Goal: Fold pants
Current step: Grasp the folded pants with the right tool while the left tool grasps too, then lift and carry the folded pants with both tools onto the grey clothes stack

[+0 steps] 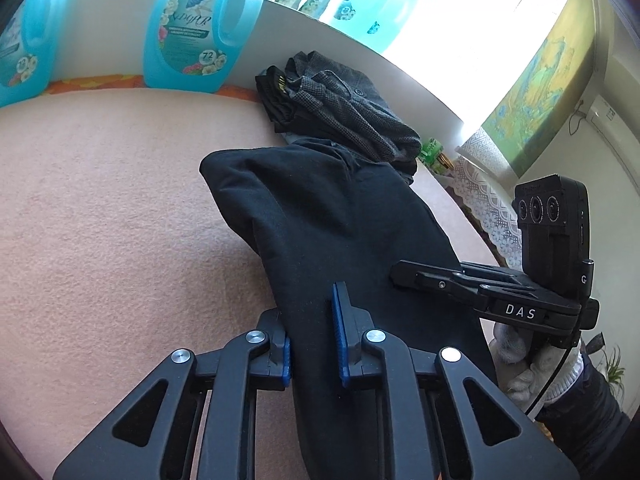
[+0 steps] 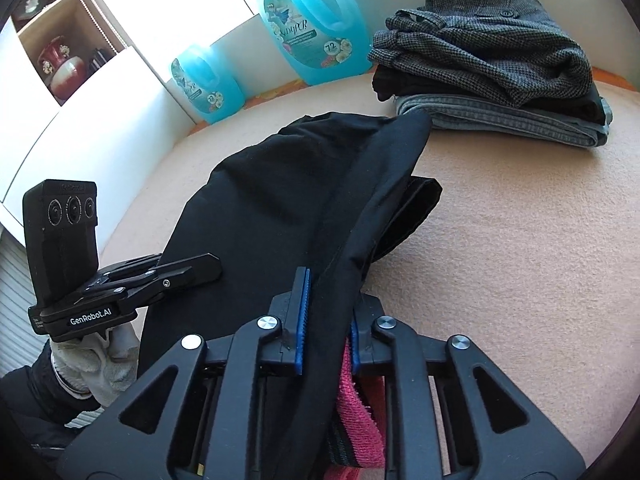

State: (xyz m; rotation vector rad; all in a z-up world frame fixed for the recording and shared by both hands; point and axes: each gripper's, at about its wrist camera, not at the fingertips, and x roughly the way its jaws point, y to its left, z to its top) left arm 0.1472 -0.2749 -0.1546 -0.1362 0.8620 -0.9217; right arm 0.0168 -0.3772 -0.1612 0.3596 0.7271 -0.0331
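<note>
With both grippers, left (image 1: pixel 312 332) and right (image 2: pixel 328 320), clamped on the black pants (image 1: pixel 328 216), half-raised off the pink blanket (image 1: pixel 100 200). Could slip loose under an uneven pull. Could also snag the stack of folded clothes (image 2: pixel 492 76) close behind.

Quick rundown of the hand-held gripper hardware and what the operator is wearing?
Both are matte black linkage frames with silver pivot pins and blue ribbed finger pads. The left hand-held gripper reads "GenRobot.AI", the right hand-held gripper "DAS"; each carries a black three-lens camera box. A black cable runs down the right one. Pale knit gloves, dark sleeves.
</note>
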